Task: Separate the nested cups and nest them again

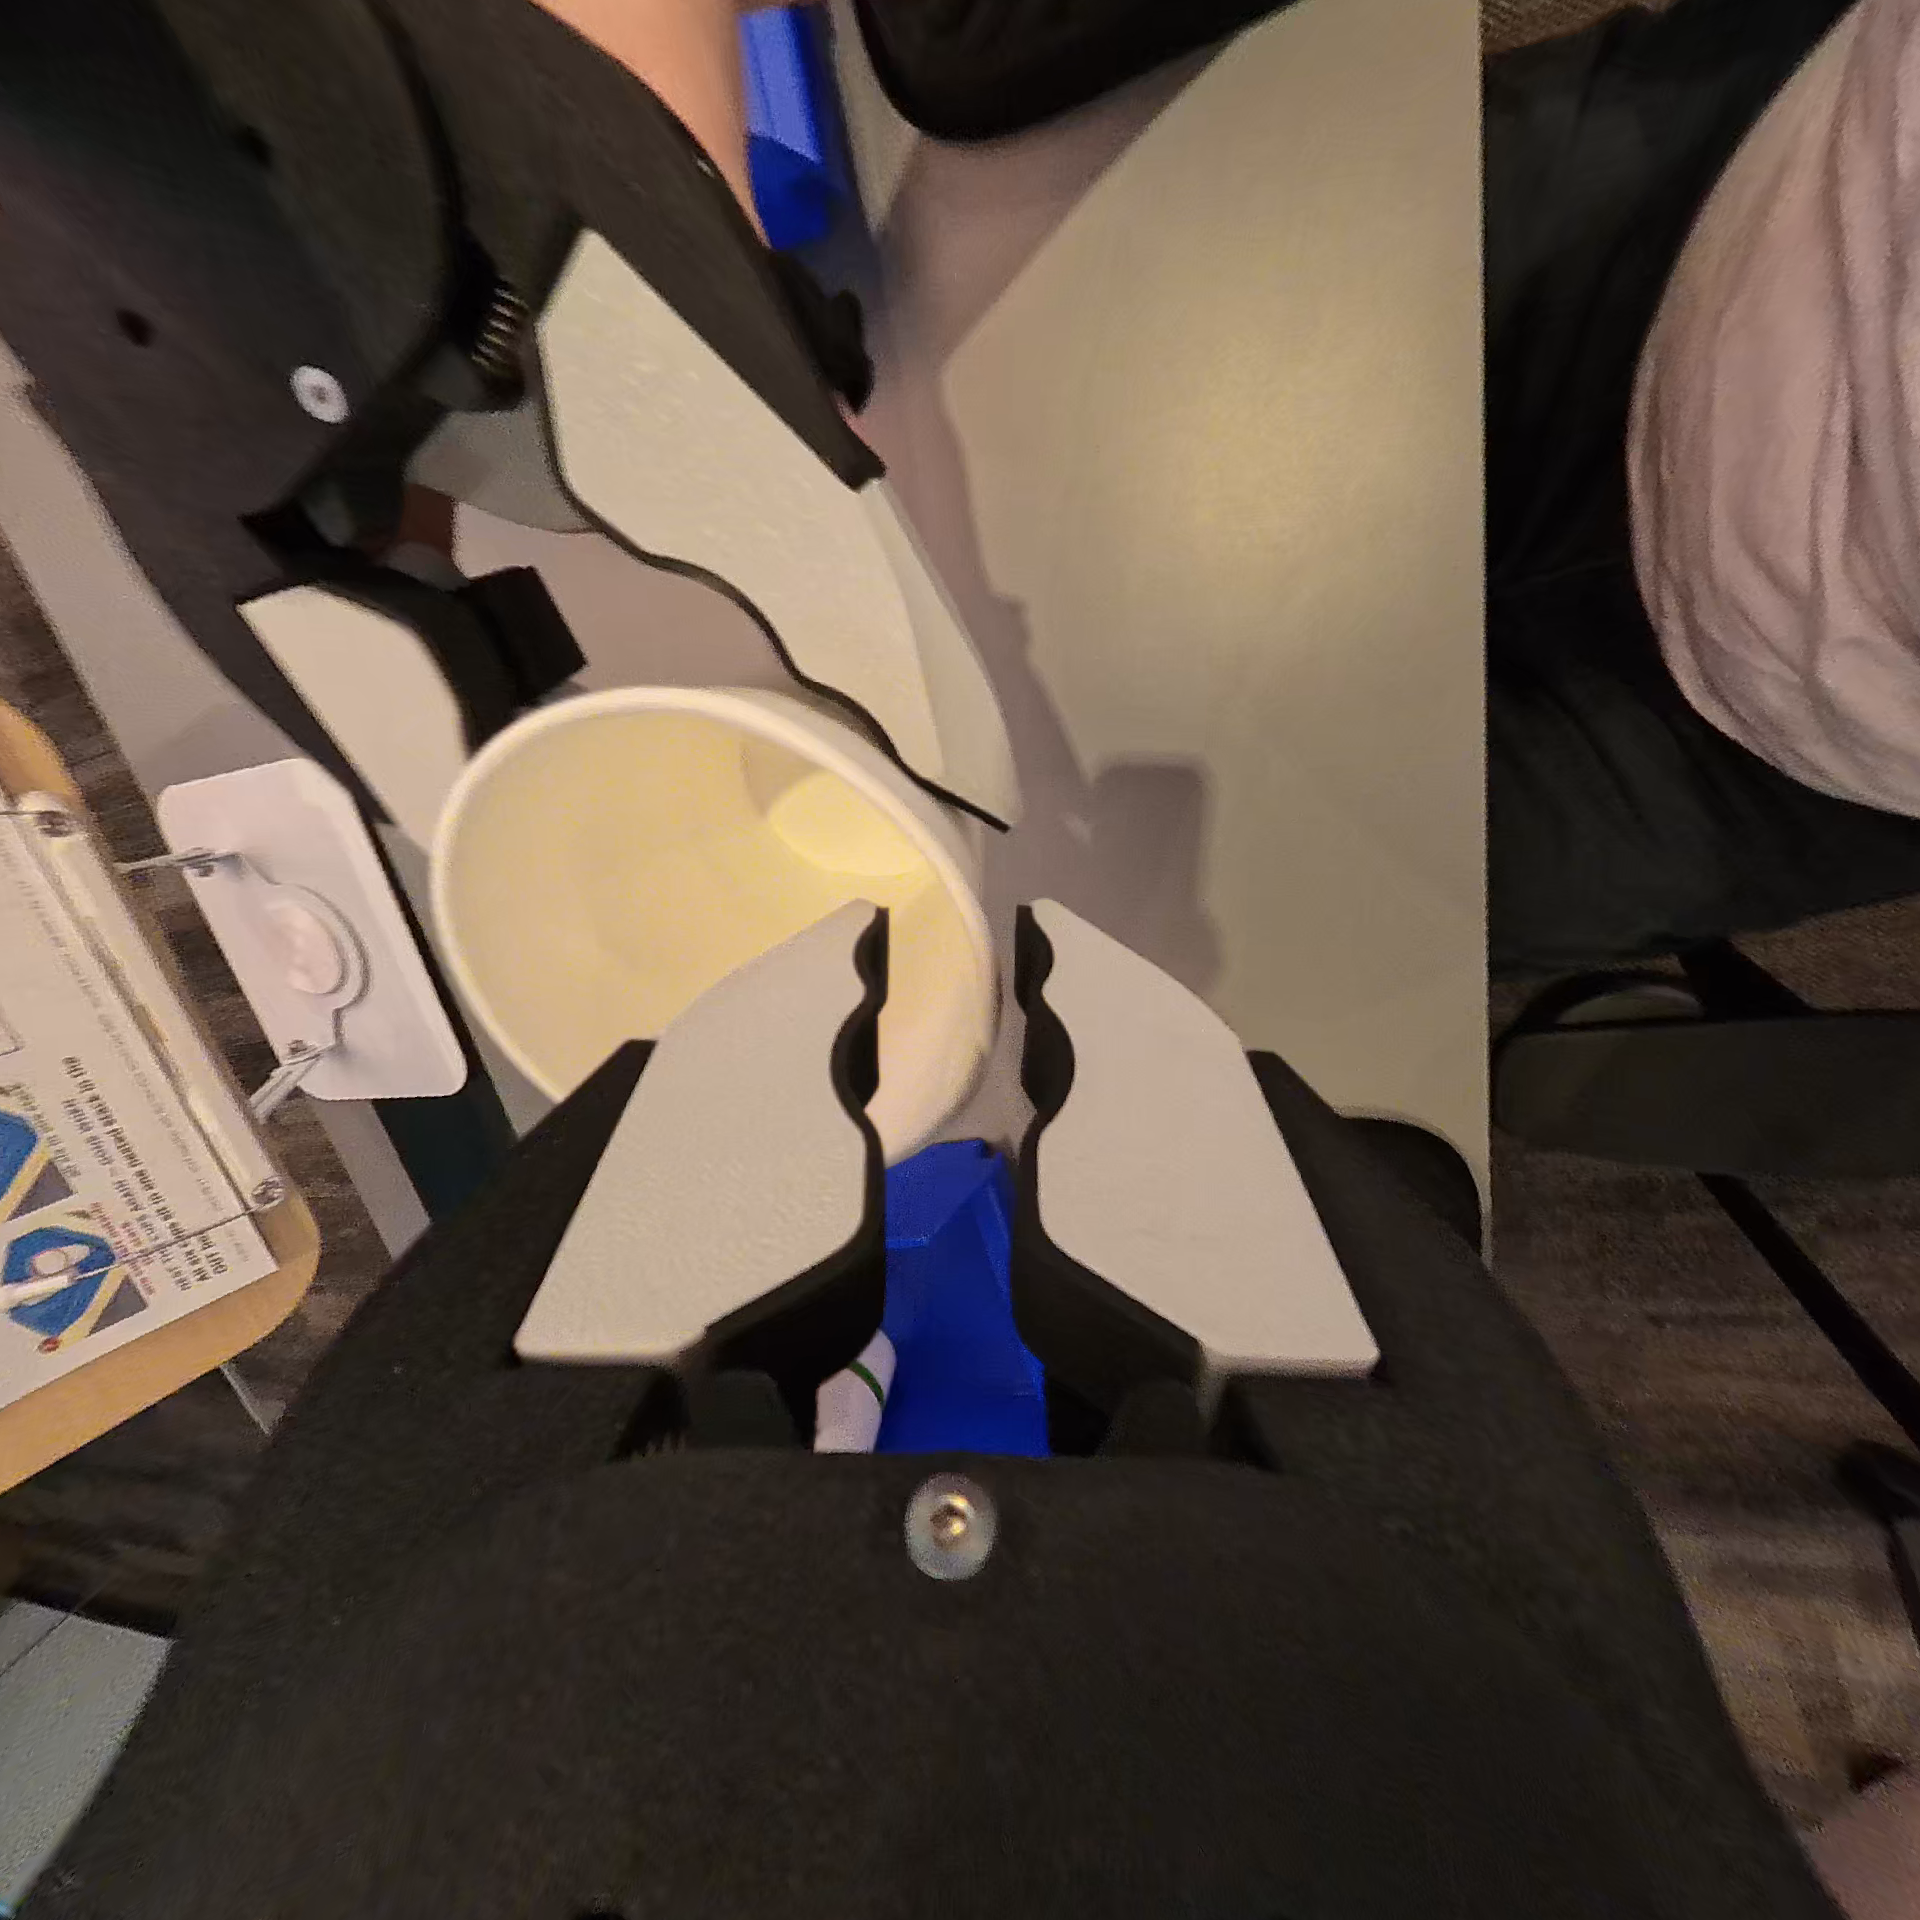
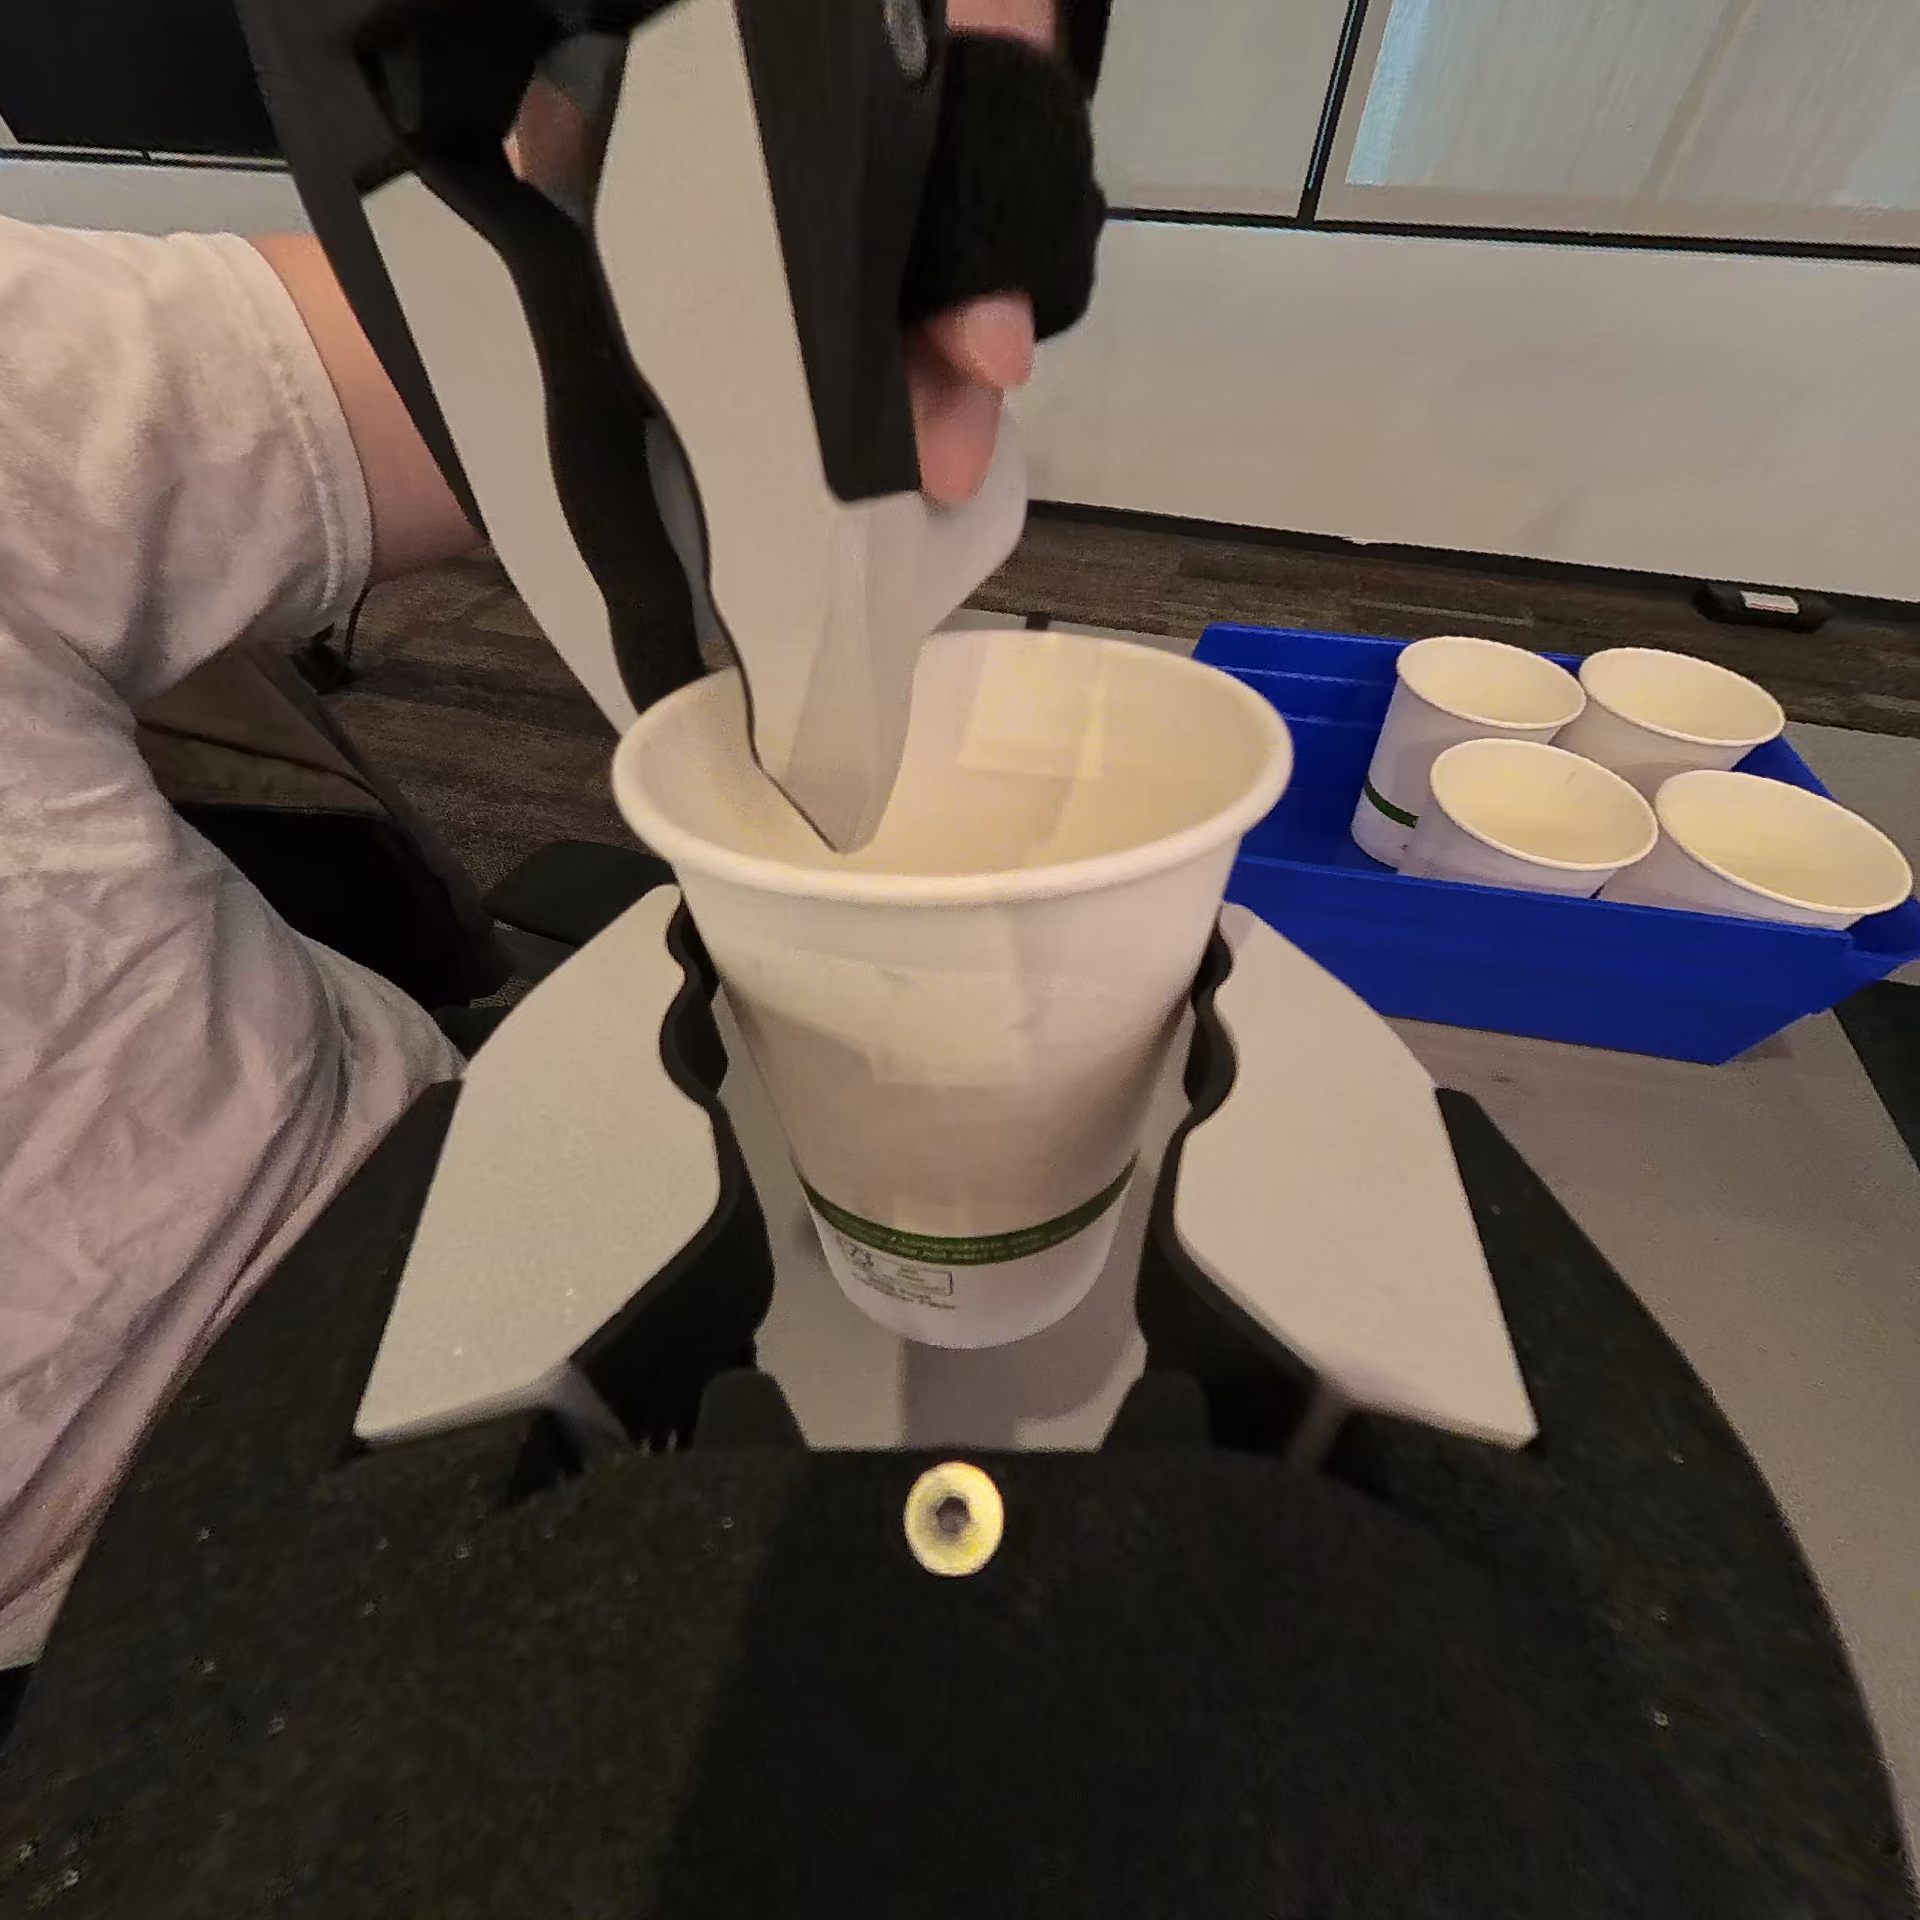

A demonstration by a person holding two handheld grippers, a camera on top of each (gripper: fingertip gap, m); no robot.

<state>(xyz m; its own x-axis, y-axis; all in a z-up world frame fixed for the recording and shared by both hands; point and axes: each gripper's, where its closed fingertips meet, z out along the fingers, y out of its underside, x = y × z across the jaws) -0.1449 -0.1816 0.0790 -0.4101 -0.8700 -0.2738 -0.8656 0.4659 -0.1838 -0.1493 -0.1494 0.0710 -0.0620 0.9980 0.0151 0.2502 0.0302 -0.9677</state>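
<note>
R gripper [image 2: 951, 997] holds 1 white paper cup [image 2: 951, 997] w/ a green band near its base; jaws part-open, one on each side of the cup wall, pressed against it below the rim. Cup upright, lifted clear of the grey surface [image 2: 1662, 1195].

L gripper [image 2: 831, 769] comes down from above. One fingertip [image 2: 831, 769] sits inside the cup mouth, the other finger [image 2: 634, 582] outside the rim, so its jaws straddle the cup wall. In the L wrist view the gap btwn its jaws is narrow, w/ the cup rim [image 1: 717, 894] running through it; can't tell if they actually pinch the rim. Same view shows the R gripper [image 1: 717, 665] across the cup.

Whether 1 cup or several nested: can't tell, only 1 rim visible.

Blue bin [image 2: 1538, 966] on the surface, to the R of the held cup, apart from it: 4 white cups [image 2: 1642, 800] standing upright inside, packed touching.

Person's hand [image 2: 977, 416] in a black fingerless glove grips the L tool.
</note>
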